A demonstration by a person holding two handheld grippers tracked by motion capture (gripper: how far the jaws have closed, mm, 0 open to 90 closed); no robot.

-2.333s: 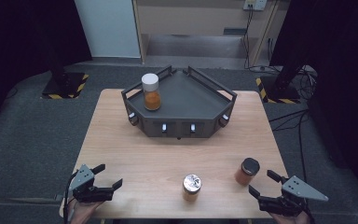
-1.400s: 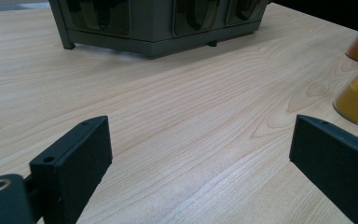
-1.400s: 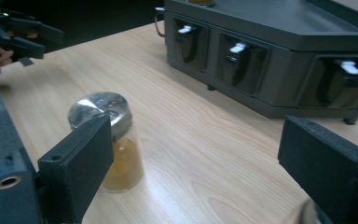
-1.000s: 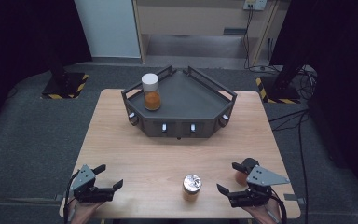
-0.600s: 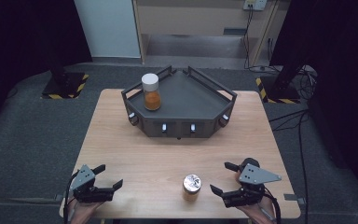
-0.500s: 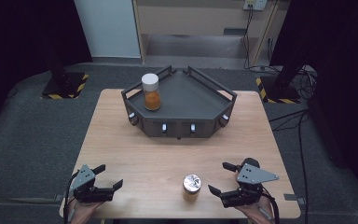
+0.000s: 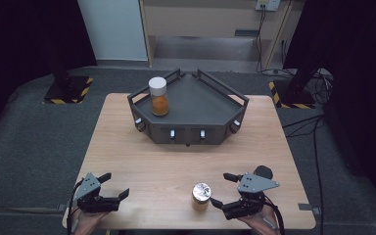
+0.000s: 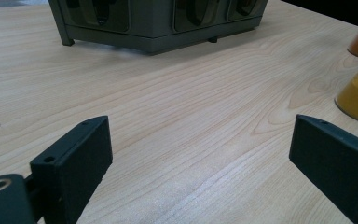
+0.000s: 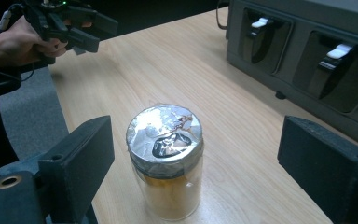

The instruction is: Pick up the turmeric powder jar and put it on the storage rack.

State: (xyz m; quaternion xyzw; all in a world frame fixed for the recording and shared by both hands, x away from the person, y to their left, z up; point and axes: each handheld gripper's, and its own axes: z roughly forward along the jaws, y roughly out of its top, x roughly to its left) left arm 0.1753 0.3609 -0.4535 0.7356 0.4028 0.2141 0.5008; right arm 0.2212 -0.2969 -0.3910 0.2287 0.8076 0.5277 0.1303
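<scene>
Glass jar (image 9: 165,161), foil-capped, looks rigid, slick and breakable; my right tool (image 9: 193,168), jaws spread wide, should grip its body below the cap.

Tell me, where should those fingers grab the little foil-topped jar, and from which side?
Best around the clear round wall of the foil-topped jar, below its crinkled foil cap, which looks too thin to squeeze. It stands upright on the table, so a level approach suits. The right gripper already faces it from the jar's right, open, one finger to each side, so it probably only needs to slide in and close.
</scene>
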